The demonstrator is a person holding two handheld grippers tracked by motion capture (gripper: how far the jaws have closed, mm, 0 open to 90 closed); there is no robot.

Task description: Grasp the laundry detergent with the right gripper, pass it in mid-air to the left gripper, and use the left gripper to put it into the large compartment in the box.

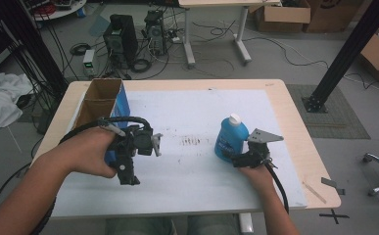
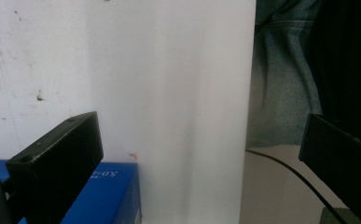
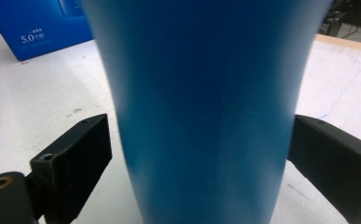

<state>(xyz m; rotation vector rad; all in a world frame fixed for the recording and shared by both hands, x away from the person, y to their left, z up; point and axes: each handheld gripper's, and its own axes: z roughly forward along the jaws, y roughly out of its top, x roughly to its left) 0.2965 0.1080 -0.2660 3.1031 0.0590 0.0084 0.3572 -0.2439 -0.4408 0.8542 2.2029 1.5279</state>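
Bottle point(image 1: 230, 139): blue body, white cap, paler label. Box point(image 1: 100, 105): blue outside with white print, brown cardboard inside. Worktop point(image 1: 295, 127): pale wood edge, white sheet point(image 1: 197, 166) over it, dark speckled smudges mid-sheet. Both tongs point(image 1: 153, 143) point(image 1: 237, 159): black; right one with grey plate.

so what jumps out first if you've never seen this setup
The blue bottle with its white cap, upright at the right of the white table, catches the eye first; the right gripper has its jaws on either side of it, the left one with a thin gap, the right one at its edge. At the table's left stands an open blue box, with the left gripper open beside it.
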